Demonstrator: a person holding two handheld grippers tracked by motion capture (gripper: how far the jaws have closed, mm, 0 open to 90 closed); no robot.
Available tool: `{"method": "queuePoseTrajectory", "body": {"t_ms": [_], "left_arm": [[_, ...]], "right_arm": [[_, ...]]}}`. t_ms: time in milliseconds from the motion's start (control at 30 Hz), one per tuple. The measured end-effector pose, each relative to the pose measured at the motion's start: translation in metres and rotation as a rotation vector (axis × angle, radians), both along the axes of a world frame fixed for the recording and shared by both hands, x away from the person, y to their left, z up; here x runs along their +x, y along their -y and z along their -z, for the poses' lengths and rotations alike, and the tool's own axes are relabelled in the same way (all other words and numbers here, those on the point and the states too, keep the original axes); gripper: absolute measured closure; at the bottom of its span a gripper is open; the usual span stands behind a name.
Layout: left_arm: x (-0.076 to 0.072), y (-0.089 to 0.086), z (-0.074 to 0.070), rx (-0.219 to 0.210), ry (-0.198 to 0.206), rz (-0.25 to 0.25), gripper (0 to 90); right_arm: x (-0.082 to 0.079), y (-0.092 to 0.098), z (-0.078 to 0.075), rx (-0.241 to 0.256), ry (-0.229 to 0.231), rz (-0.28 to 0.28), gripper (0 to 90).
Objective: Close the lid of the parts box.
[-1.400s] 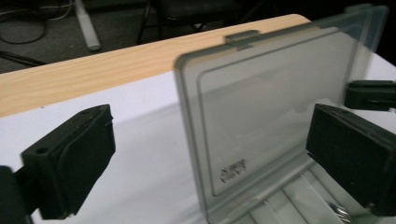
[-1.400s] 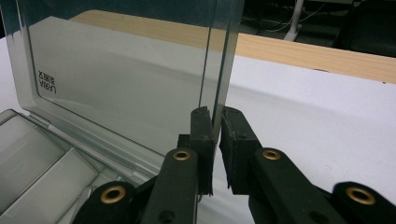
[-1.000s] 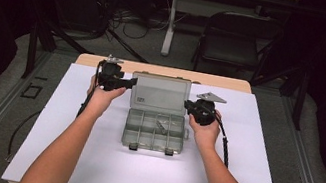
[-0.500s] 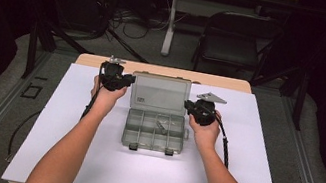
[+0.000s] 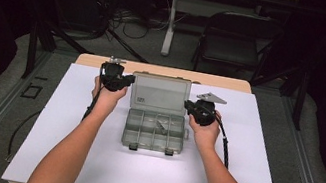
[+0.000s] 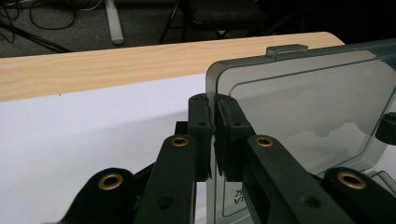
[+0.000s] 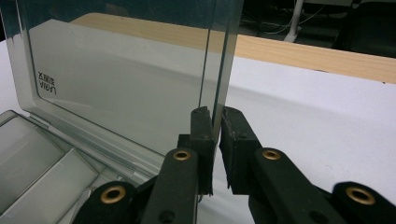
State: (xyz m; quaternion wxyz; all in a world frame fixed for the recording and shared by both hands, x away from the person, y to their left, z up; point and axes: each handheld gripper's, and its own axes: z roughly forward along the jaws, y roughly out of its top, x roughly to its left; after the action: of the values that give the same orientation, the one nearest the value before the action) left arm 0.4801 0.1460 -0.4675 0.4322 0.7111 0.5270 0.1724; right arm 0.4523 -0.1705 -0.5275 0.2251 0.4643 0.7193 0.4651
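Note:
A clear grey compartment box (image 5: 153, 133) lies open in the middle of the white mat, its lid (image 5: 159, 92) raised at the back. My left gripper (image 5: 130, 81) is shut on the lid's left edge, and in the left gripper view the gripper (image 6: 214, 135) pinches the lid (image 6: 303, 102) between both jaws. My right gripper (image 5: 189, 108) is shut on the lid's right edge. In the right gripper view the gripper (image 7: 215, 140) holds the lid (image 7: 116, 84) near its lower corner. A small dark item (image 5: 161, 124) lies in one compartment.
A white mat (image 5: 63, 155) covers the wooden table (image 5: 105, 62), whose bare strip runs along the far edge. Beyond the table stand a black chair (image 5: 232, 48) and a table leg (image 5: 170, 22) among floor cables.
My left gripper has turned slightly at the lid's left edge. The lid, the box and my right gripper stay about where they were.

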Motion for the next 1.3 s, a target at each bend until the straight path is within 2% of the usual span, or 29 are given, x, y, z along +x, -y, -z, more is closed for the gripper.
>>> {"method": "queuePoseTrajectory", "body": {"t_ms": [500, 600, 767, 900, 1133, 1300], "left_arm": [[-0.009, 0.0, 0.0, -0.02, 0.022, -0.016, 85.9], [-0.012, 0.0, 0.0, -0.024, 0.029, -0.02, 86.0], [-0.016, 0.0, -0.001, -0.029, 0.03, -0.02, 86.2], [-0.02, 0.001, -0.002, -0.024, 0.036, -0.025, 86.3], [-0.028, 0.001, -0.003, -0.03, 0.05, -0.034, 86.5], [-0.034, 0.001, -0.002, -0.049, 0.058, -0.039, 86.4]], "right_arm": [[-0.003, 0.005, -0.006, 0.013, 0.009, 0.0, 79.8], [-0.006, 0.008, -0.011, 0.021, 0.013, -0.006, 80.7], [-0.012, 0.012, -0.021, 0.003, 0.014, -0.013, 90.0], [-0.015, 0.014, -0.026, -0.001, 0.015, -0.012, 90.0], [-0.023, 0.012, -0.036, -0.015, 0.004, -0.064, 90.0], [-0.026, 0.01, -0.046, -0.023, -0.005, -0.078, 90.0]]}}
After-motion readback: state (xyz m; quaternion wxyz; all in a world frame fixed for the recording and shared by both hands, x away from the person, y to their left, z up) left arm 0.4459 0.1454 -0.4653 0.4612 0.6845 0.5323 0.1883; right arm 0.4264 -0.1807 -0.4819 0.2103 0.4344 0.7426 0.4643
